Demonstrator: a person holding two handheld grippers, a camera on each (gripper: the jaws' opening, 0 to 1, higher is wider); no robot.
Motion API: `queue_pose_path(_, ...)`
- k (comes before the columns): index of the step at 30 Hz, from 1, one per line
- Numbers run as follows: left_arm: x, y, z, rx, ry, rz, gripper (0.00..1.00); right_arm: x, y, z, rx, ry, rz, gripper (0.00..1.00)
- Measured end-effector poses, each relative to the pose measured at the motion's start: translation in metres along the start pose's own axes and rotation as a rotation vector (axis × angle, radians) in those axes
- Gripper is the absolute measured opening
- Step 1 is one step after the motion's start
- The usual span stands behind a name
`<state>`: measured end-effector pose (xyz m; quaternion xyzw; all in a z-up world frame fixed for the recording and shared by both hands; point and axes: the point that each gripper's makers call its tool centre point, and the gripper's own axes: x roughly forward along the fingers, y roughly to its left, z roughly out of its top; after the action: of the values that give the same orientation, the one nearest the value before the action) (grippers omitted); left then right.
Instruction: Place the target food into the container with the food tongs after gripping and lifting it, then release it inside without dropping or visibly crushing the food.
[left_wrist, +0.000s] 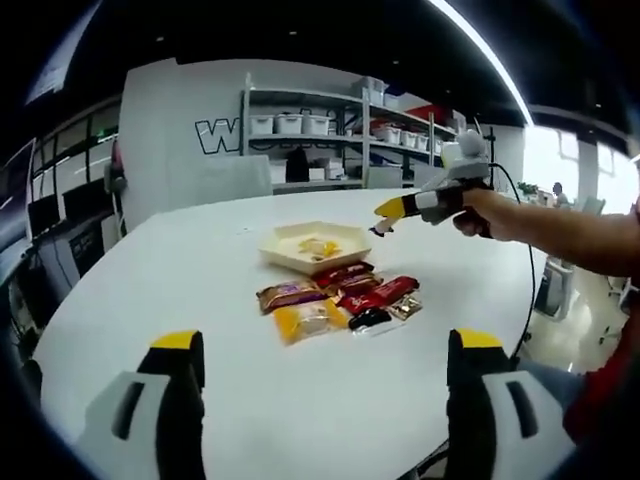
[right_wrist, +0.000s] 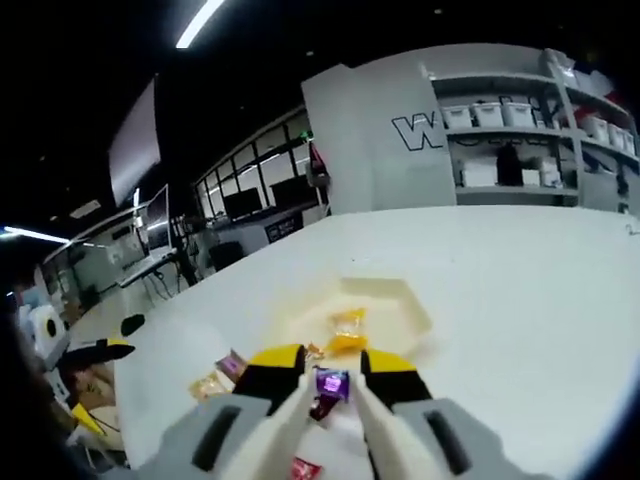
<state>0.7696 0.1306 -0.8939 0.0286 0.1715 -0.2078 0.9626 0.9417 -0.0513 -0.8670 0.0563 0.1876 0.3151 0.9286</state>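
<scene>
A cream hexagonal container stands mid-table with a yellow-wrapped sweet in it. In front of it lie several snack packets: brown, yellow, red. My left gripper hangs low over the near table, jaws wide apart and empty. A hand holds my right gripper in the air just right of the container. In the right gripper view, the right gripper is shut on a small purple-wrapped candy, above the container and its yellow sweet.
The white table curves off to the left and near edge. Shelves with white bins line the back wall. A person's forearm reaches in from the right. Desks with monitors stand beyond the table's left side.
</scene>
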Motion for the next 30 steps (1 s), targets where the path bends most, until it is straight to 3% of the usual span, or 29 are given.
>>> queue_pose_path(4, 0.000, 0.000, -0.002, 0.010, 0.011, -0.001, 0.99, 0.003, 0.002, 0.006, -0.007, -0.006, 0.005, 0.16)
queue_pose_path(8, -0.001, -0.003, -0.011, 0.067, 0.072, -0.016, 0.99, 0.008, 0.004, 0.014, -0.017, -0.014, 0.009, 0.16)
queue_pose_path(21, -0.004, -0.003, -0.007, 0.079, 0.057, -0.001, 0.99, 0.021, 0.009, 0.031, -0.063, -0.060, 0.007, 0.21)
queue_pose_path(30, -0.006, -0.001, -0.004, 0.069, 0.046, 0.001, 0.99, 0.017, 0.011, 0.029, -0.087, -0.049, 0.016, 0.23)
